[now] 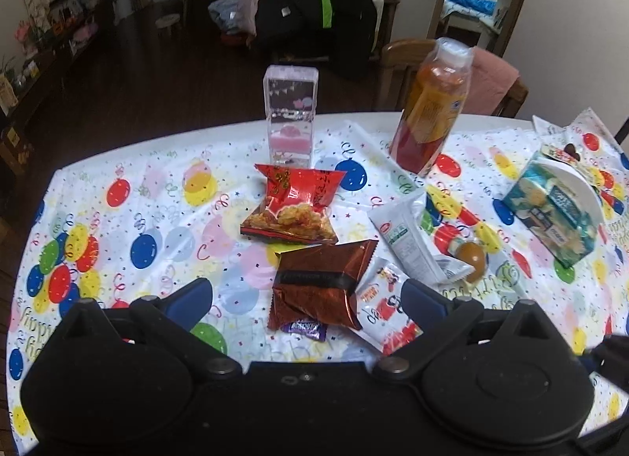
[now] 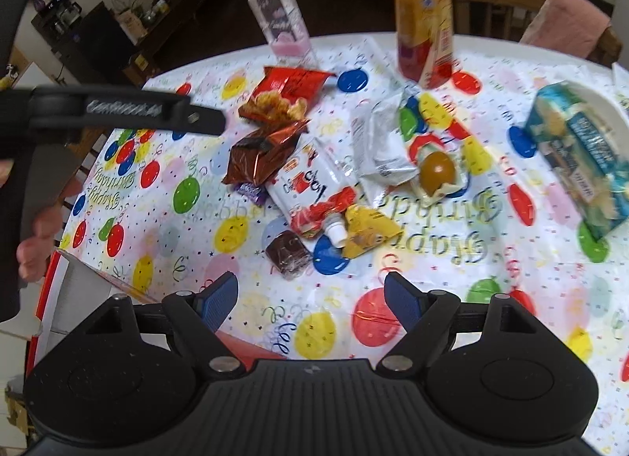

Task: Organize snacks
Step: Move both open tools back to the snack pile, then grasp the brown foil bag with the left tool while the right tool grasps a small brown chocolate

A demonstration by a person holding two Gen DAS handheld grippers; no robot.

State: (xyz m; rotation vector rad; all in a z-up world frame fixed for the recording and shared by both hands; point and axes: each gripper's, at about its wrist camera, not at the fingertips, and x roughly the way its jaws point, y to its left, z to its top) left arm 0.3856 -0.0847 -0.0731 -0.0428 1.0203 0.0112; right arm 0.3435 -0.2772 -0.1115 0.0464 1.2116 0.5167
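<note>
Snacks scattered mid-surface, none sorted yet by the look of it. Dead centre: a copper foil packet (image 1: 320, 285), crumpled, lying on top of a small purple candy (image 1: 304, 329) at its near edge. Just beyond, a red chip bag (image 1: 293, 202), apart from the foil by a sliver. To the right, touching the foil packet, a white-and-red pouch (image 2: 310, 184) with its spout pointing near, lying partly over a yellow wrapper (image 2: 367, 234). Further right, a white sachet (image 1: 411, 238) and a round brown sweet (image 2: 437, 172) in clear wrap just beside it. Alone in front, a dark chocolate-coloured piece (image 2: 288, 254), nearest the right hand-held gripper (image 2: 312, 300).

Right hand-held gripper spread wide, empty, hovering near-side above the surface (image 2: 452, 279) with its balloon-print cloth. Left hand-held gripper (image 1: 306, 298) also spread wide, nothing held, poised low with the foil packet sitting between its blue pads; likely lining up for that one.

Far right: a blue-green snack box (image 1: 550, 216) resting in a white bowl (image 1: 578, 181), possibly the one item already put away, hard to be sure. Far edge: an orange drink bottle (image 1: 430, 110) upright, a clear pink-tinted case (image 1: 291, 118) upright left of it. Near left corner, a red-rimmed carton (image 2: 67, 291), contents hidden.

Judgement: barely started; nearly the whole pile left to gather.
</note>
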